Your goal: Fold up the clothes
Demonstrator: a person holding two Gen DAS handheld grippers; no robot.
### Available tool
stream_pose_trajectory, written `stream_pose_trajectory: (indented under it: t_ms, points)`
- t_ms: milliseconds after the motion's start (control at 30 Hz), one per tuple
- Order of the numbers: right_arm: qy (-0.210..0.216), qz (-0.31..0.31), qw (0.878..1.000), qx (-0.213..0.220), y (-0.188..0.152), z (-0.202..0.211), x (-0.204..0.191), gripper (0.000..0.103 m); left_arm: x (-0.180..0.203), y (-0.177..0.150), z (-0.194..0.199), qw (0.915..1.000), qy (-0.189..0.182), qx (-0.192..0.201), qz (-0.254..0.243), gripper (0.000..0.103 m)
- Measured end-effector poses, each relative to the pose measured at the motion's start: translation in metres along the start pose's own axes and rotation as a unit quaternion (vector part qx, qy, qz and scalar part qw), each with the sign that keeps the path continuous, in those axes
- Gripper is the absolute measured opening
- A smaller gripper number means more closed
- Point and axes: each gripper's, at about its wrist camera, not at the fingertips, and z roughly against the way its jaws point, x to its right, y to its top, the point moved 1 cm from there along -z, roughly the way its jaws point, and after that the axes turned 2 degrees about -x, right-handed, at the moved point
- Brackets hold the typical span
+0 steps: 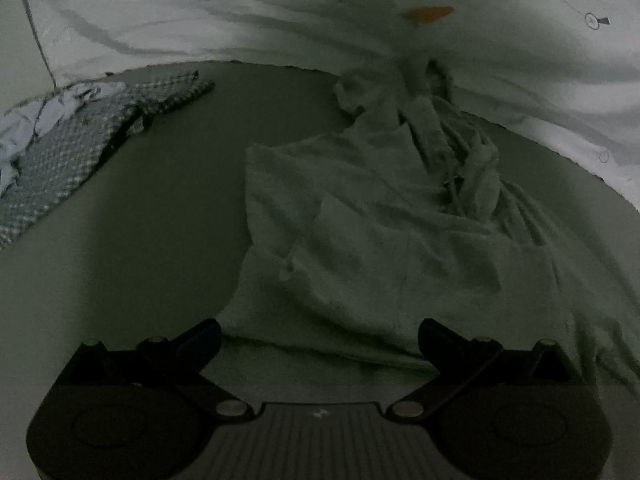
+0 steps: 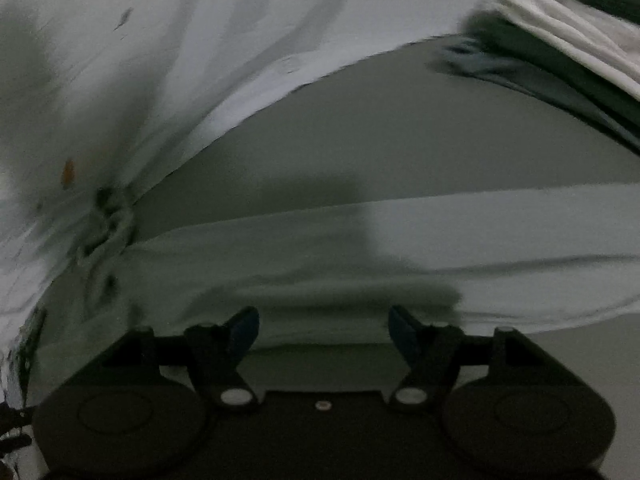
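Both my grippers, left (image 1: 320,338) and right (image 2: 324,330), spread, nothing pinched; limp towel (image 1: 372,232) (soft, light), I'd grab its near hem corners.

Pale towel-like garment (image 1: 384,240) crumpled on the surface, checkered cloth (image 1: 80,140) beside

The left gripper (image 1: 319,338) is black, with a wide flat body that has ridged lines down its middle. Two round silver screws sit near the middle, and smaller silver ones sit farther out. Its short fingers (image 1: 202,340) are dark. The right gripper (image 2: 324,330) looks the same, and its fingers (image 2: 404,330) have dark blue pads.
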Motion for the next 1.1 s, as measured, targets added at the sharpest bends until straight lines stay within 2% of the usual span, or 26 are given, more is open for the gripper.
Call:
stream_pose_trajectory:
  t_ms: [133,233,333,433,533,667,733,867,933,1000,1033,1067,1100]
  points:
    - [-0.013,-0.021,0.999,0.047,0.003,0.016,0.039,0.072,0.010,-0.007,-0.009,0.9992,0.025,-0.018,-0.025,0.103]
    - [-0.087,-0.027,0.991,0.097,0.006,0.030,0.064,0.072,0.018,-0.014,-0.018,0.9968,0.046,-0.043,-0.050,0.103]
    - [-0.166,-0.032,0.976,0.136,0.008,0.045,0.090,0.072,0.024,-0.024,-0.024,0.9944,0.059,-0.061,-0.063,0.103]
    - [-0.228,-0.031,0.961,0.151,0.009,0.055,0.116,0.072,0.031,-0.031,-0.028,0.9928,0.070,-0.058,-0.078,0.103]
    - [-0.256,-0.050,0.953,0.152,0.010,0.062,0.142,0.072,0.033,-0.032,-0.030,0.9927,0.074,-0.058,-0.076,0.103]
    - [-0.296,-0.059,0.939,0.166,0.009,0.075,0.174,0.073,0.025,-0.033,-0.029,0.9946,0.062,-0.067,-0.048,0.103]
    - [-0.308,-0.062,0.934,0.170,0.012,0.077,0.182,0.080,0.020,-0.034,-0.028,0.9954,0.055,-0.070,-0.033,0.103]
    - [-0.302,-0.090,0.935,0.165,0.013,0.075,0.199,0.080,0.018,-0.034,-0.027,0.9956,0.051,-0.072,-0.031,0.103]
    - [-0.291,-0.102,0.936,0.171,0.009,0.081,0.200,0.072,0.019,-0.034,-0.027,0.9954,0.052,-0.073,-0.032,0.103]
    - [-0.279,-0.109,0.938,0.174,0.009,0.083,0.198,0.044,0.019,-0.034,-0.027,0.9954,0.050,-0.075,-0.032,0.103]
    - [-0.273,-0.113,0.939,0.176,0.010,0.083,0.197,0.038,0.018,-0.033,-0.028,0.9955,0.049,-0.076,-0.030,0.103]
    - [-0.265,-0.126,0.939,0.179,0.010,0.085,0.198,0.025,0.018,-0.033,-0.028,0.9955,0.048,-0.077,-0.028,0.103]
    - [-0.256,-0.147,0.938,0.183,0.009,0.089,0.200,0.017,0.017,-0.032,-0.028,0.9955,0.047,-0.078,-0.027,0.103]
